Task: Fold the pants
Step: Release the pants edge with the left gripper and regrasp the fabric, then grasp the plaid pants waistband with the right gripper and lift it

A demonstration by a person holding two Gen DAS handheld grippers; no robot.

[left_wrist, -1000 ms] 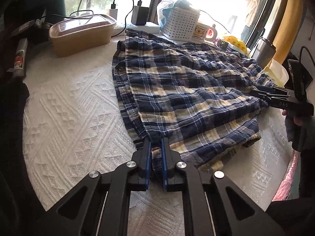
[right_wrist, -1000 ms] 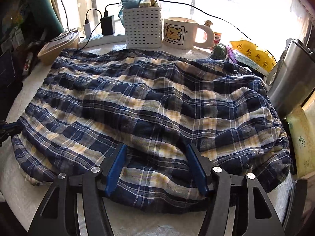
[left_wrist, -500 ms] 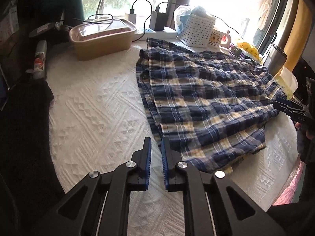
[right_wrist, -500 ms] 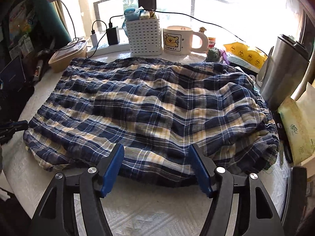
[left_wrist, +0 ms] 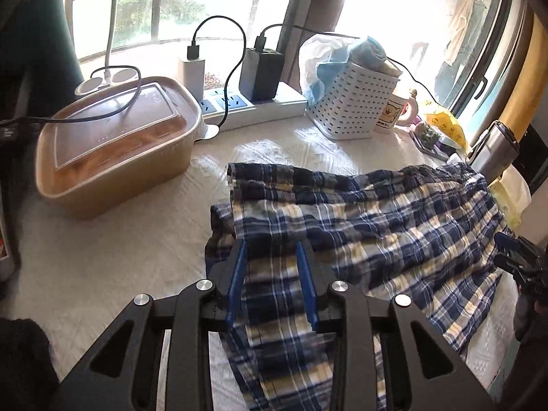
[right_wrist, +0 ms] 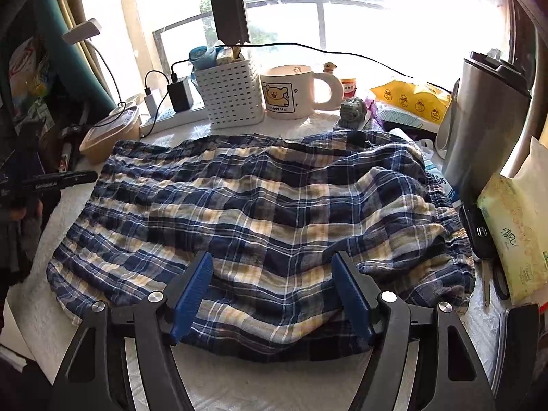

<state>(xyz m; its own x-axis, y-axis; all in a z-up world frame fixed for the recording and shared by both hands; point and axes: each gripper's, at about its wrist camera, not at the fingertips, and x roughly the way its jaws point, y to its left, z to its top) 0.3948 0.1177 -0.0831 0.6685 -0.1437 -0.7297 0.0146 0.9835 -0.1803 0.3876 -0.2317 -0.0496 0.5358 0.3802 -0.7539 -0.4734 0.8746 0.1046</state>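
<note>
Plaid pants lie folded and rumpled on my white textured cloth, between the brown lidded container and the steel tumbler. My left gripper is opening, jaws a narrow gap apart over the pants' edge, pads not pressing. My right gripper is opening, jaws wide above the near hem, holding nothing. White basket and mug stand behind.
</note>
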